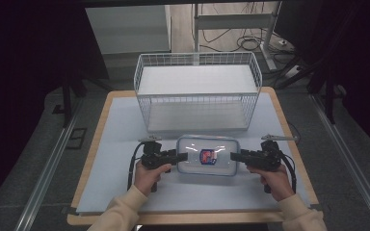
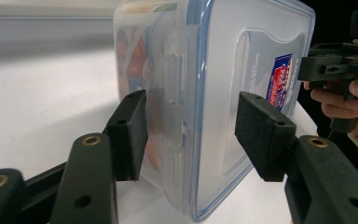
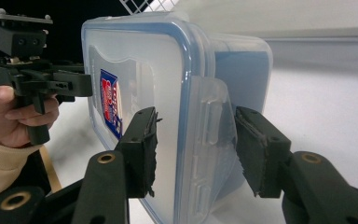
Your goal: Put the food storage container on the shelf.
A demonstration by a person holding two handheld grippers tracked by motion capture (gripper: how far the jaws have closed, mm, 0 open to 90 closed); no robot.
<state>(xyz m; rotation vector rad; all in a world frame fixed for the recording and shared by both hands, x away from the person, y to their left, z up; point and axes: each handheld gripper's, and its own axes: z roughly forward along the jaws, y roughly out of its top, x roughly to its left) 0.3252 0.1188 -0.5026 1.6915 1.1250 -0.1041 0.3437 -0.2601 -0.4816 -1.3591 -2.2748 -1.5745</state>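
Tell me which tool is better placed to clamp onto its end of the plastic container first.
Left, though only slightly. The left tool straddles the container's latch flap, one pad apparently already touching the box wall. The right tool straddles its flap too, with gaps visible on both sides. Both are open.

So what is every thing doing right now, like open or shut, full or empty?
Plastic box: lid on, lying flat on the table, colourful things inside.
Wire basket: upright, empty.
Left gripper: open, jaws either side of the box's end clip.
Right gripper: open, jaws either side of the other end clip.
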